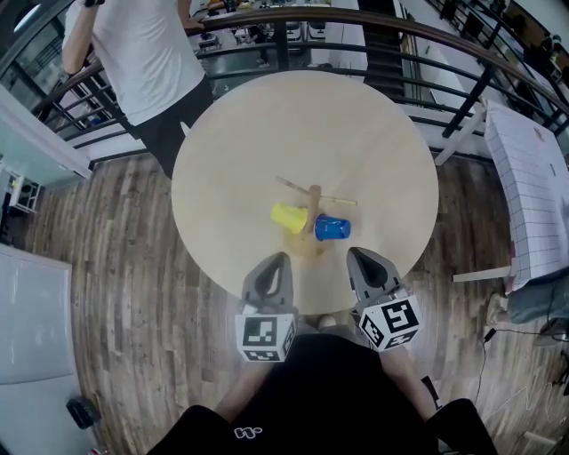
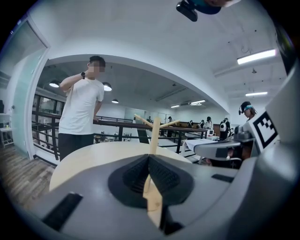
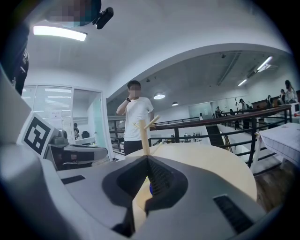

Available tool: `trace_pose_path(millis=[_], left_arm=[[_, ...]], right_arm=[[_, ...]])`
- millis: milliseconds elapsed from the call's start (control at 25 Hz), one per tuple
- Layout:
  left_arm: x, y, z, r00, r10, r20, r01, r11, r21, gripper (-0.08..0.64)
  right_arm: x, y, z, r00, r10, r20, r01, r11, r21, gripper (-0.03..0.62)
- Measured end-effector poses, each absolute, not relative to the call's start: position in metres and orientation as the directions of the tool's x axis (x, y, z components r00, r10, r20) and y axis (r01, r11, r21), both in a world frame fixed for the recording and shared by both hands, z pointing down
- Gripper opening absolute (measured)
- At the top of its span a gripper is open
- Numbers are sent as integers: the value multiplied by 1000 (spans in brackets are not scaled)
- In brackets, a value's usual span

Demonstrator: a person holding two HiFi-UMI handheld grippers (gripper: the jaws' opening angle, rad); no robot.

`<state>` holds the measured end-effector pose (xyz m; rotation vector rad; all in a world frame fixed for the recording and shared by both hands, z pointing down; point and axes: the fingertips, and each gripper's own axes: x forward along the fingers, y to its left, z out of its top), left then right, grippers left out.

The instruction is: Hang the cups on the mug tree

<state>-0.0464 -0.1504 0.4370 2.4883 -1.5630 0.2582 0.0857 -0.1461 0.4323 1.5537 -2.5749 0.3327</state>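
A wooden mug tree (image 1: pixel 313 206) stands near the front of the round table (image 1: pixel 231 151). A yellow cup (image 1: pixel 288 217) hangs at its left side and a blue cup (image 1: pixel 332 227) at its right. My left gripper (image 1: pixel 276 264) is shut and empty, close to the table's near edge, left of the tree. At the tree's right, my right gripper (image 1: pixel 360 259) is also shut and empty. The tree's post (image 2: pixel 154 134) rises beyond the shut jaws in the left gripper view. In the right gripper view the post (image 3: pixel 142 136) shows too, with a sliver of the blue cup (image 3: pixel 150 188) behind the jaws.
A person in a white shirt (image 1: pixel 142 53) stands at the table's far left by a dark railing (image 1: pixel 373 27). A white table (image 1: pixel 533 187) stands to the right. Wooden floor surrounds the round table.
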Motion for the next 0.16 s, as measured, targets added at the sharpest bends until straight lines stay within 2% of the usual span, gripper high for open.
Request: trace_pose_path(millis=[160], left_arm=[[-42, -150, 438, 435, -865, 249, -899, -432, 68, 12]], right_arm=[[88, -147, 433, -466, -859, 211, -885, 450, -122, 9]])
